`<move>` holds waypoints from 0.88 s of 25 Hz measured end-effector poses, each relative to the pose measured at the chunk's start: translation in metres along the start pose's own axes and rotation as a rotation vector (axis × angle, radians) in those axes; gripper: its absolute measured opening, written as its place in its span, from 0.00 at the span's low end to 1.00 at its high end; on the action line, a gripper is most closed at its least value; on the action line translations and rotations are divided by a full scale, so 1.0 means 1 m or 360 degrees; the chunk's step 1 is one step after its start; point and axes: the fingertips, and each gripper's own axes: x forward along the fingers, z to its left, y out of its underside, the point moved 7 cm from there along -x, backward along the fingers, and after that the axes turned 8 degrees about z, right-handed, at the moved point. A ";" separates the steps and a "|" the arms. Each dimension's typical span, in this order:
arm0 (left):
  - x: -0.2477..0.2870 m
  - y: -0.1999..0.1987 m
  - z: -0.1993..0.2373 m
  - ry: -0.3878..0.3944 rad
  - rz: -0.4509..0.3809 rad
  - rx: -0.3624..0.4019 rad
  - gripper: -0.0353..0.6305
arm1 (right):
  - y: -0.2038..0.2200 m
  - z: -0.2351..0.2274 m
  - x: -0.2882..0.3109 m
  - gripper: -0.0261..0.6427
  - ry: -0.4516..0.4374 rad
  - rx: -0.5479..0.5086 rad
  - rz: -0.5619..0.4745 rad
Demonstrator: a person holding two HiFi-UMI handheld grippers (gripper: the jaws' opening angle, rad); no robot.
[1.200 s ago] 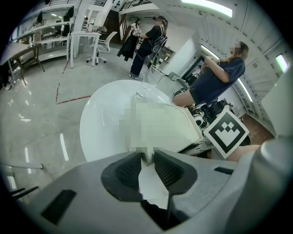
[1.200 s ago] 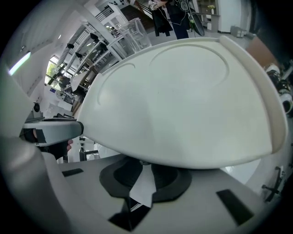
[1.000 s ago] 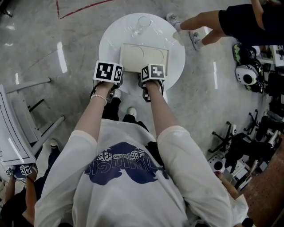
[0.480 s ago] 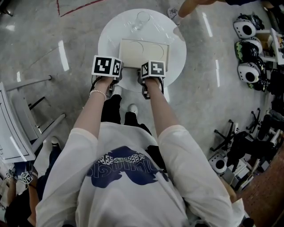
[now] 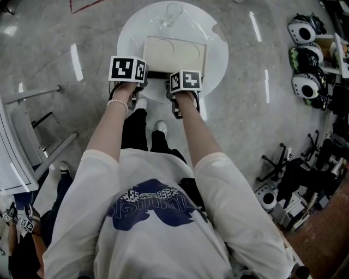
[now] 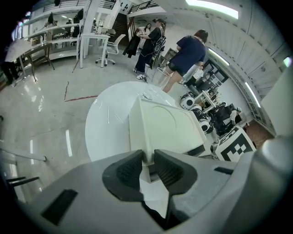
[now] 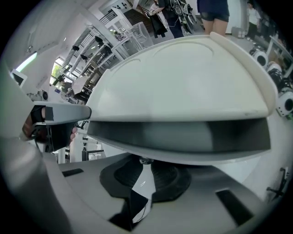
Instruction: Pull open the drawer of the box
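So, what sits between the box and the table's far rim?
A clear glass, on the white table just beyond the box. The head view shows it best.

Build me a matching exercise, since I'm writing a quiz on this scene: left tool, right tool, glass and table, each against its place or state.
Things:
1. left tool
2. right tool
3. glass
4. table

Places or states:
A. stands beyond the box, near the table's far edge
B. round, white, bears the box
C. shut on the small knob at the box's front
D. shut on the box's near corner

Pairs: 1-D, 2-C, 3-A, 4-B.
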 end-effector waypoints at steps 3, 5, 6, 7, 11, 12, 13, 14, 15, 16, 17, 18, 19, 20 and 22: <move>-0.001 0.001 0.000 -0.0011 -0.0005 -0.0009 0.18 | 0.005 0.001 0.001 0.11 -0.0003 0.0004 -0.0003; -0.001 0.001 0.001 -0.0014 -0.0011 -0.0015 0.18 | 0.006 0.002 0.001 0.11 -0.0004 0.0006 -0.0010; -0.001 0.001 0.001 -0.0014 -0.0013 -0.0018 0.18 | 0.007 0.002 0.001 0.11 -0.0004 0.0007 -0.0012; -0.001 0.001 0.001 -0.0013 -0.0013 -0.0022 0.18 | 0.007 0.002 0.001 0.11 -0.0003 0.0009 -0.0013; -0.001 0.001 0.002 -0.0010 -0.0002 -0.0035 0.18 | 0.012 0.003 0.002 0.11 -0.0005 0.0016 -0.0010; -0.001 0.001 0.002 -0.0008 0.0001 -0.0037 0.18 | 0.013 0.003 0.002 0.11 -0.0008 0.0019 -0.0013; -0.001 0.000 0.002 -0.0007 0.0002 -0.0039 0.18 | 0.014 0.003 0.002 0.11 -0.0012 0.0024 -0.0017; -0.001 0.000 0.002 -0.0007 0.0002 -0.0040 0.18 | 0.015 0.003 0.002 0.11 -0.0016 0.0030 -0.0022; -0.001 0.000 0.002 -0.0009 0.0001 -0.0040 0.18 | 0.016 0.003 0.002 0.11 -0.0019 0.0034 -0.0026; -0.002 0.000 0.001 -0.0013 -0.0001 -0.0039 0.18 | 0.017 0.003 0.002 0.11 -0.0020 0.0036 -0.0029; -0.001 0.000 0.001 -0.0017 -0.0003 -0.0037 0.18 | 0.019 0.003 0.002 0.11 -0.0021 0.0038 -0.0032; -0.001 0.001 0.001 -0.0019 -0.0005 -0.0036 0.18 | 0.020 0.004 0.002 0.11 -0.0021 0.0038 -0.0036; -0.001 0.001 0.001 -0.0019 -0.0007 -0.0039 0.18 | 0.020 0.003 0.002 0.11 -0.0019 0.0036 -0.0042; -0.001 0.000 0.001 -0.0018 -0.0008 -0.0044 0.18 | 0.021 0.003 0.002 0.11 -0.0016 0.0034 -0.0047; -0.001 0.000 0.001 -0.0017 -0.0009 -0.0054 0.18 | 0.022 0.003 0.003 0.11 -0.0013 0.0034 -0.0050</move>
